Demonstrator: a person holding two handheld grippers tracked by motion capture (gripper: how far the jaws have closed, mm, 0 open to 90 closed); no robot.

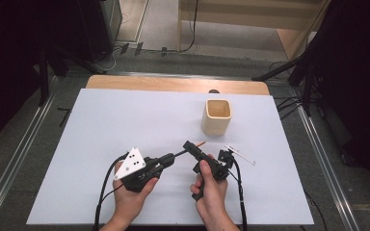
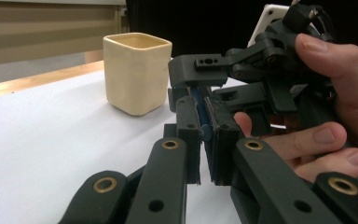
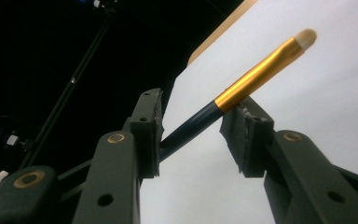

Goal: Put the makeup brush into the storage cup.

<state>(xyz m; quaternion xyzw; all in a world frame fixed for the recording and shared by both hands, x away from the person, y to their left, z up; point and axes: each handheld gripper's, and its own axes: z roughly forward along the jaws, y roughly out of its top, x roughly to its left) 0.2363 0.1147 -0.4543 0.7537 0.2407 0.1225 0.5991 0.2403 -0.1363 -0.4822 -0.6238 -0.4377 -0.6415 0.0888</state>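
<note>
A slim brush (image 1: 192,148) with a dark blue handle, gold ferrule and pale tip is held level above the white table sheet (image 1: 125,115). My left gripper (image 1: 175,155) is shut on the rear of its handle; the blue handle (image 2: 200,114) sits clamped between the pads of that gripper (image 2: 204,144). My right gripper (image 1: 189,146) straddles the brush (image 3: 256,77) nearer the ferrule. Its jaws (image 3: 196,116) stand apart, with a gap beside the handle. The tip points toward a cream square cup (image 1: 217,117).
The cream cup (image 2: 137,72) stands upright at the back right of the sheet, close beyond the brush tip. The person's hand (image 2: 331,93) wraps the right gripper's body. A wooden table edge (image 1: 173,84) runs along the far side.
</note>
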